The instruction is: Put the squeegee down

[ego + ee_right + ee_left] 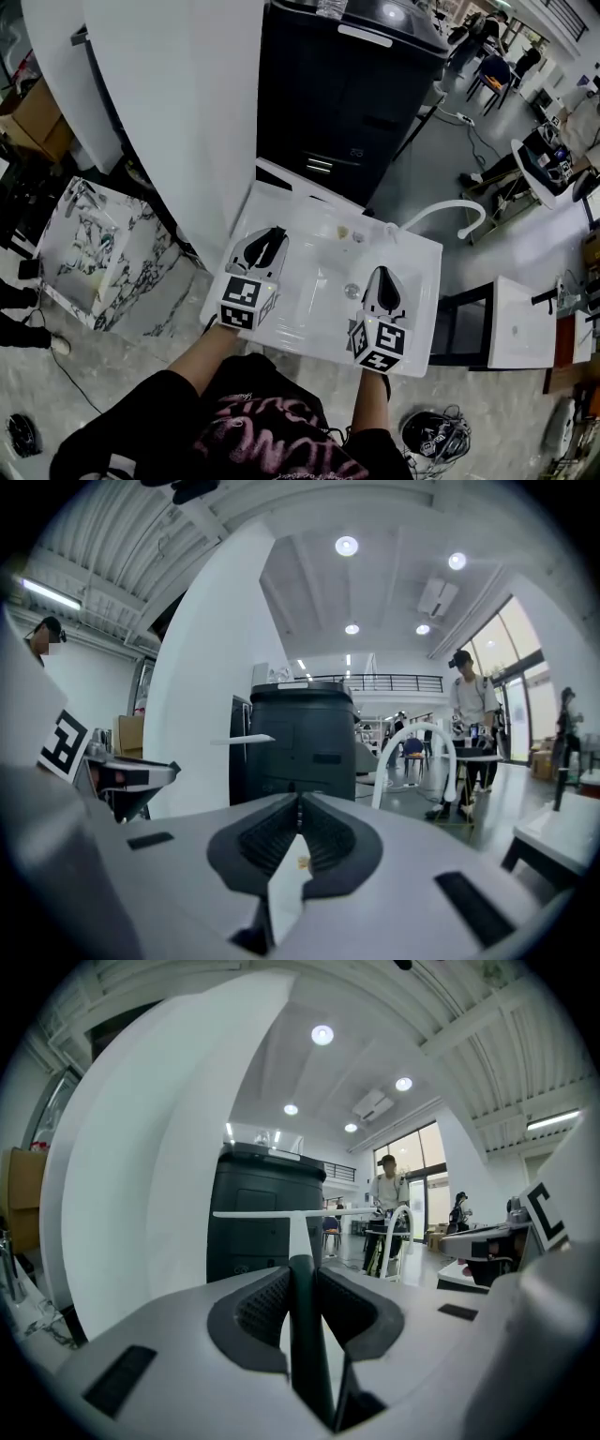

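Note:
The squeegee [302,1335] has a dark handle, a white stem and a thin white blade [281,1213] lying level at the far end. My left gripper [300,1274] is shut on the handle. In the head view that gripper [265,239] hovers over the left part of the white sink [422,258]. My right gripper [384,279] hangs over the sink's right part, near the drain [352,291]. In the right gripper view its jaws [298,806] meet with nothing between them, and the squeegee blade [242,740] shows off to the left.
A white arched faucet [452,208] rises at the sink's back right. A tall black cabinet [347,84] stands behind the sink and a white pillar [187,103] to its left. A marble-topped stand [94,253] is at the left, a white table [520,323] at the right.

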`<state>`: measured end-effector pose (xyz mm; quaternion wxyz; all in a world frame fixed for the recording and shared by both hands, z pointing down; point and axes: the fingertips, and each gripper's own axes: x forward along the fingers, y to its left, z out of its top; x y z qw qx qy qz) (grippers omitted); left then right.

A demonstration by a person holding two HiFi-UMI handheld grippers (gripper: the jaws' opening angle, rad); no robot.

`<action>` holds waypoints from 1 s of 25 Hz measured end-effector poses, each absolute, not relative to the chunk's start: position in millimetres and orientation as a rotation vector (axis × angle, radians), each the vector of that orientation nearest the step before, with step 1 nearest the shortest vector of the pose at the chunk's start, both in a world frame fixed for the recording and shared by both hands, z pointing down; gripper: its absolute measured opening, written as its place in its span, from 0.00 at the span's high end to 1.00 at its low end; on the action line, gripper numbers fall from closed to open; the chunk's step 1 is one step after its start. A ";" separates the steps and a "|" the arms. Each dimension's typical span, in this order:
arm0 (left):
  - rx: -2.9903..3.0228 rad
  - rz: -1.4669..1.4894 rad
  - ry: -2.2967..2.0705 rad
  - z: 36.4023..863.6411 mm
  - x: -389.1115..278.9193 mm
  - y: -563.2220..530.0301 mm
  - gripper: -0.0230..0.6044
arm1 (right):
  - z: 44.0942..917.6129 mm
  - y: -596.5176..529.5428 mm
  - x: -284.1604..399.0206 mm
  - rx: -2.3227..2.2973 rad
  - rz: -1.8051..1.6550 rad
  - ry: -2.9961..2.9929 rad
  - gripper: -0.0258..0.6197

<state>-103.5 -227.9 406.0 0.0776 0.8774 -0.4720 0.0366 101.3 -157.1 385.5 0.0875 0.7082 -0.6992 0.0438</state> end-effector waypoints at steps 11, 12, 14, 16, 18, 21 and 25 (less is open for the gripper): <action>2.633 0.106 -1.366 415.0 -110.5 -253.0 0.81 | 396.6 -179.1 84.3 2.106 0.166 -2.041 0.93; 2.629 0.110 -1.362 416.5 -111.0 -253.8 0.81 | 396.3 -179.7 83.8 2.106 0.168 -2.038 0.93; 2.626 0.110 -1.354 417.5 -111.3 -255.7 0.81 | 394.3 -182.0 84.6 2.111 0.166 -2.030 0.93; 2.624 0.100 -1.351 416.3 -112.0 -258.0 0.81 | 392.2 -184.8 85.0 2.112 0.161 -2.023 0.93; 2.624 0.082 -1.355 413.9 -113.0 -261.3 0.81 | 390.2 -188.3 84.9 2.108 0.149 -2.021 0.93; 2.617 0.067 -1.371 412.2 -115.6 -267.5 0.81 | 388.3 -194.2 84.3 2.098 0.136 -2.024 0.93; 2.603 0.076 -1.383 416.3 -118.8 -269.3 0.81 | 389.5 -196.5 85.8 2.090 0.136 -2.026 0.93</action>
